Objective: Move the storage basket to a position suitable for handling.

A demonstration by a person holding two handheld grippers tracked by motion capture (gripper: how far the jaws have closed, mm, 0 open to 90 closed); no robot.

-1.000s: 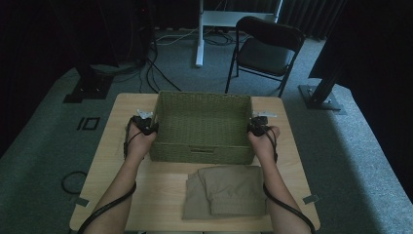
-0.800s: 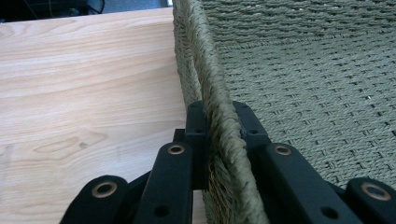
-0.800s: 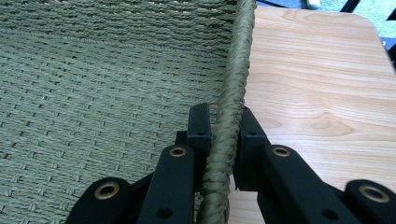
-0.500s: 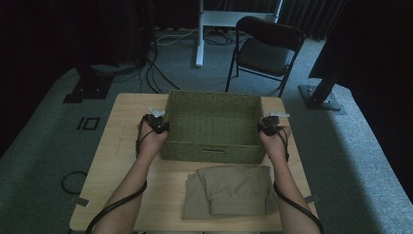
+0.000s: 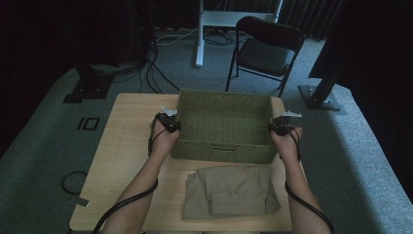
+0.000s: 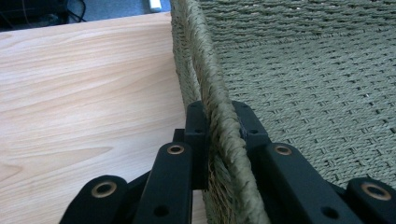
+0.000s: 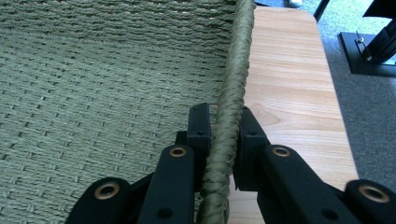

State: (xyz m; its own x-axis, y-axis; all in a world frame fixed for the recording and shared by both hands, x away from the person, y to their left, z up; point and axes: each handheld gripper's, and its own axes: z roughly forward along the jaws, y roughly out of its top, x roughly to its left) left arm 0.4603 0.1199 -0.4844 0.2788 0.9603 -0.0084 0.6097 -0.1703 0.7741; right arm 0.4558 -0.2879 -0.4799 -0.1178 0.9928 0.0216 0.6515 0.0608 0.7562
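So the green woven basket (image 5: 223, 124) sits on the wooden table (image 5: 122, 146) w/ a gripper clamped on each short side, and imo that's the whole reason for the two-handed setup: it's wide and floppy-ish, so pinching both end rims keeps it level and stops it twisting when it gets slid or carried. Left gripper (image 5: 169, 122) is at the basket's left wall, jaws clenched on the braided rim, one jaw inside the basket and one outside; you can see it clearly in the left gripper view, left gripper (image 6: 219, 135) biting the rope edge w/ the weave squeezed between. Right gripper (image 5: 282, 127) does the mirror thing on the basket's right wall, and in the right gripper view the right gripper (image 7: 224, 135) is shut tight on the rim too, braid running straight up between the jaws. Basket's empty inside afaict. Just in front of the basket, on the person's side, lies a folded khaki garment (image 5: 231, 191), not touching it I think. My guess is the basket's being positioned so the garment can go in next, but that's a guess. Behind the basket, off the table, there's a black folding chair (image 5: 267, 51).
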